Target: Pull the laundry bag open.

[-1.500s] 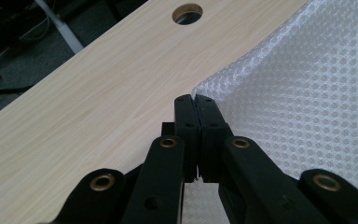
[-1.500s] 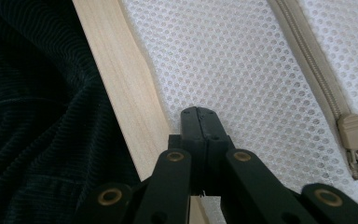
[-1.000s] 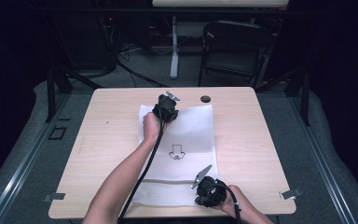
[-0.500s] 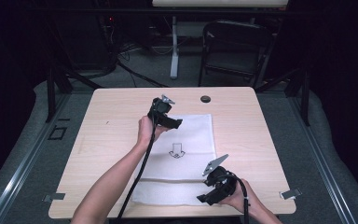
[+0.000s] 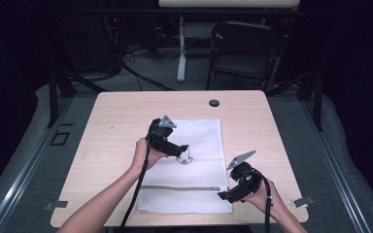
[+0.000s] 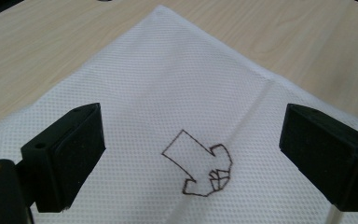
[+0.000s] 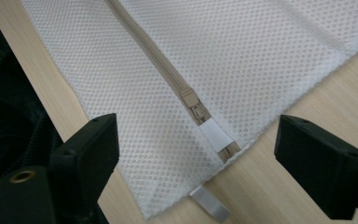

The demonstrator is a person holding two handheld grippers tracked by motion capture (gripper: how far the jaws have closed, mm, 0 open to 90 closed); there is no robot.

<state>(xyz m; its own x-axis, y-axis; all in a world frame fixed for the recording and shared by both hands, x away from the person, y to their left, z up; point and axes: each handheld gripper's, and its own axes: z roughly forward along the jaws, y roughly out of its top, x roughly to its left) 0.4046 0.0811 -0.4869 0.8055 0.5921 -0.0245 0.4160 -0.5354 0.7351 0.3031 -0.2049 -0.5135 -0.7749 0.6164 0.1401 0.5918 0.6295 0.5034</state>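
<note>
White mesh bag [image 5: 187, 165] lies flat on table [image 5: 111, 131]; left gripper [image 5: 182, 148] and right gripper [image 5: 223, 195] hover over it, jaws just opened, nothing between

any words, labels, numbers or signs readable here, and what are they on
No words, brand or numbers can be read.
One sign: a hand-drawn dark outline arrow on the white mesh laundry bag, with a small scribbled patch at one side, not legible as text.
The bag's zipper pull bears no readable marking.
</note>
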